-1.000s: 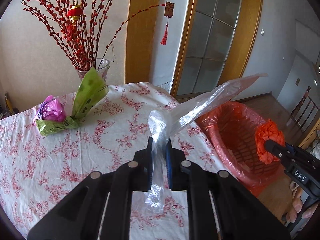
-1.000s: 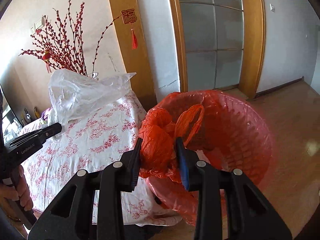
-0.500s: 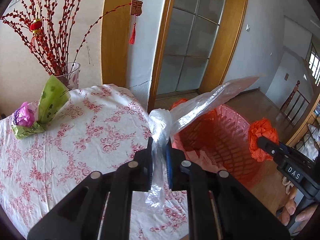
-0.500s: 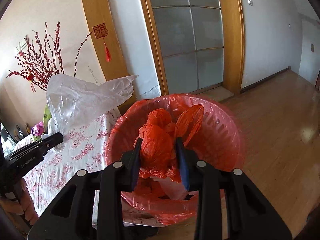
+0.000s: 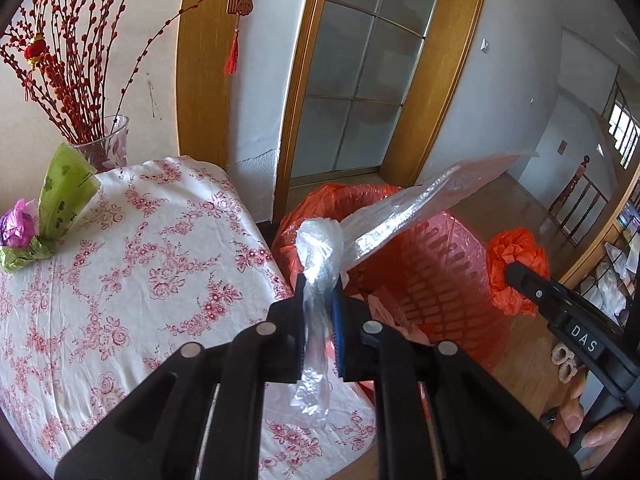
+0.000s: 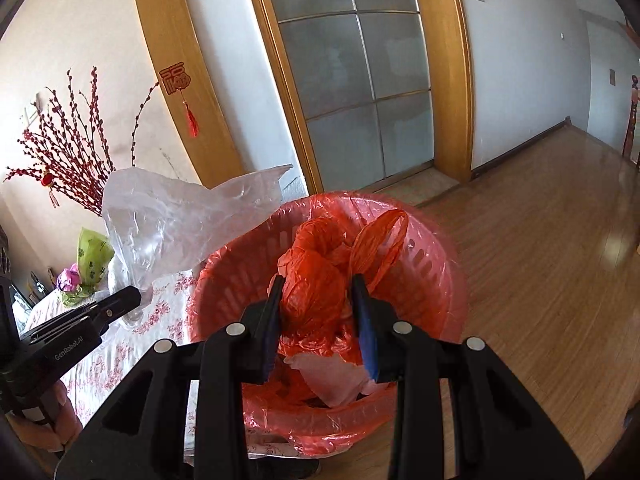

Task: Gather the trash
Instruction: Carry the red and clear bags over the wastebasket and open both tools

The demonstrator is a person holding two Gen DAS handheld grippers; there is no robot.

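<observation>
Now bin (image 5: 452,264) nearer both tongs (table (image 5: 120,280) receding).

Left tool (image 5: 319,312): pinches plastic bag (image 5: 400,216); bag fans up & fwd-right of it, over bin rim.
Right tool (image 6: 320,312): clamped on bunched bag (image 6: 316,280), held above bin opening.
Bin (image 6: 436,248): on floor, right of left tool, directly below/ahead of right tool; touching or just beside surface edge, can't tell which.
Surface (image 5: 120,280): left of & under left tool; left of bin.
Wrapper bundle (image 5: 48,208): on surface, far-left of left tool.
Vase w/ branches (image 5: 108,144): behind bundle, at wall.
Door (image 6: 360,92): behind bin.
</observation>
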